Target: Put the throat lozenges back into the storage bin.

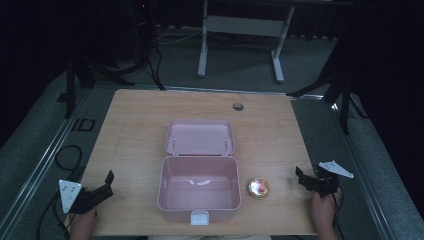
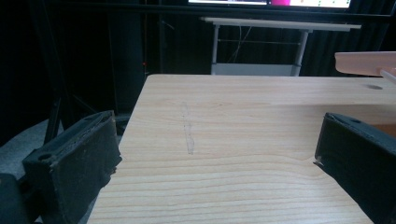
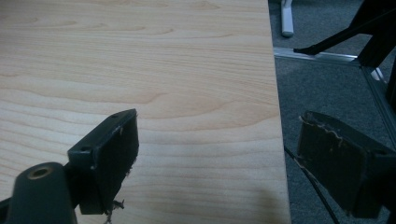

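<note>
Both tongs (left (image 1: pixel 108 183), right (image 1: pixel 301 177)) sit spread and empty; I'd bring the right straight over the round tin (image 1: pixel 259 187), then into the pink box (image 1: pixel 199 192).

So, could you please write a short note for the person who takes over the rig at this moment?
Left gripper: jaws open, holding nothing, at the near left corner of the table.
Right gripper: jaws open, holding nothing, at the table's near right edge.
Pink box: middle of the table, lid folded back, nothing inside.
Small round gold tin: on the table just right of the box, nearest the right gripper.
Done: box is open. Left, probably: put the tin in the box and close the lid.
</note>
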`<move>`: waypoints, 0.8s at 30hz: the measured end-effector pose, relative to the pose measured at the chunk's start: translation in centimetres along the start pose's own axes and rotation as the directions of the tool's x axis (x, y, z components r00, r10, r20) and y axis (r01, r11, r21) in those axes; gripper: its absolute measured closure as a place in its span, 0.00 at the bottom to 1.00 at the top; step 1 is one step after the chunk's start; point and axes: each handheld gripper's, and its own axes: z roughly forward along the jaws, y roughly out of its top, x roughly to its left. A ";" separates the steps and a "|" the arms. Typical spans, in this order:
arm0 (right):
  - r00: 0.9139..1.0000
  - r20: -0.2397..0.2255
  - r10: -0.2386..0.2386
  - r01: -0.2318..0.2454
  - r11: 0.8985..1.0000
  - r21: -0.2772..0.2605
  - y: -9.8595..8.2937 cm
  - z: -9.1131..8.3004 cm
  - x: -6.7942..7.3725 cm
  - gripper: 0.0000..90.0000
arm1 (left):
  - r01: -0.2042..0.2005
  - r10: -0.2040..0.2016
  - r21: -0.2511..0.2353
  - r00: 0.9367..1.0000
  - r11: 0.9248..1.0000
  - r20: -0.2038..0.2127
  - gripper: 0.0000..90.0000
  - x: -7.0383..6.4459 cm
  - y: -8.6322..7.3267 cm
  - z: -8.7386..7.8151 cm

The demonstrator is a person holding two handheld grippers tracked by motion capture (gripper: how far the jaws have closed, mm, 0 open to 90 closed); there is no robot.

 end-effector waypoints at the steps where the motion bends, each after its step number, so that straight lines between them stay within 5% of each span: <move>1: 1.000 -0.012 -0.003 0.003 1.000 0.000 0.0 0.0 0.0 0.14 | 0.000 0.000 0.000 1.000 1.000 0.000 0.00 0.0 0.0 0.0; 3: 0.993 -0.110 -0.037 0.038 0.999 0.010 0.1 0.1 0.0 0.14 | 0.017 -0.017 -0.002 1.000 1.000 0.011 0.00 0.2 0.0 0.0; 4: 0.993 -0.110 -0.037 0.038 0.999 0.010 0.1 0.1 0.0 0.14 | 0.017 -0.017 -0.002 1.000 1.000 0.011 0.00 0.2 0.0 0.0; 8: 0.966 -0.245 -0.079 0.094 0.994 0.050 0.0 0.1 -0.2 0.14 | 0.015 -0.015 -0.001 1.000 1.000 0.018 0.00 0.2 0.0 0.0; 15: 0.928 -0.347 -0.138 0.182 0.978 0.097 -0.1 0.0 -0.2 0.13 | 0.021 -0.021 -0.003 0.999 1.000 0.029 0.00 0.3 0.0 -0.1; 16: 0.912 -0.379 -0.154 0.217 0.968 0.129 -0.1 0.0 -0.1 0.13 | 0.020 -0.020 -0.001 0.999 1.000 0.032 0.00 0.3 0.0 -0.1; 21: 0.871 -0.450 -0.197 0.304 0.936 0.179 0.2 -0.4 0.1 0.13 | 0.022 -0.022 0.000 0.999 1.000 0.036 0.00 0.3 0.0 -0.1; 24: 0.842 -0.486 -0.232 0.374 0.901 0.218 0.7 -0.7 0.3 0.13 | 0.022 -0.022 0.001 0.999 1.000 0.038 0.00 0.3 0.0 -0.1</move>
